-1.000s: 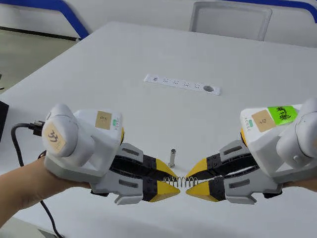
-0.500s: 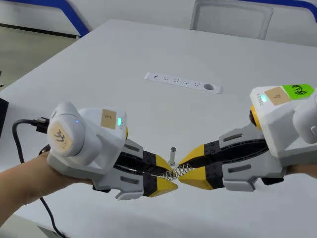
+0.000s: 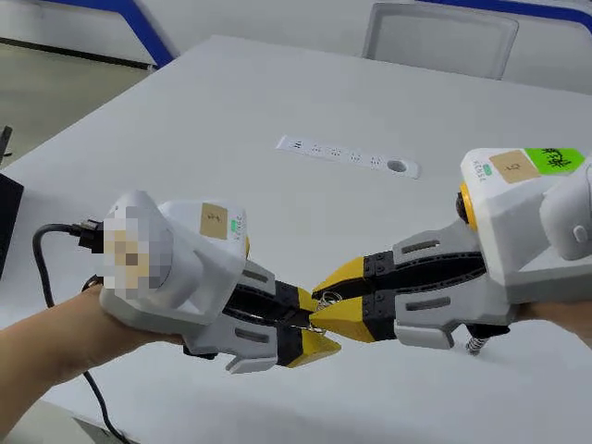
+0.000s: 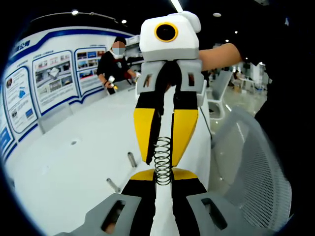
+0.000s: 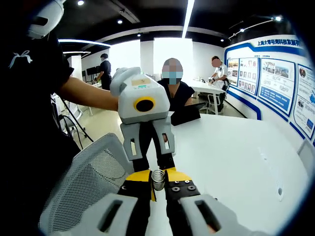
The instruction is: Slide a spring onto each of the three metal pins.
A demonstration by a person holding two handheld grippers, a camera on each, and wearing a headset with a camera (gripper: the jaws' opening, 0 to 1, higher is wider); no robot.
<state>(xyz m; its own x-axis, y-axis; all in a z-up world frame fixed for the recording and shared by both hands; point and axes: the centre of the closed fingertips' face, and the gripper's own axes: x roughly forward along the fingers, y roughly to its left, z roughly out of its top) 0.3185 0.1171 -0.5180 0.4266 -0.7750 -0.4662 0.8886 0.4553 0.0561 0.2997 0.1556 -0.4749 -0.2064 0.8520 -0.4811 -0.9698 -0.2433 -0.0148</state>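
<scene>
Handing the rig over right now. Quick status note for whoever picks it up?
Left gripper: shut on one end of the spring.
Right gripper: shut on the other end, tips almost meeting the left's, above the table.
One pin and a second pin are on the table; both look bare.
A spare spring shows just under the right gripper's body.
Done: no spring seated on those pins.
Left: seat this spring, then the others.
</scene>
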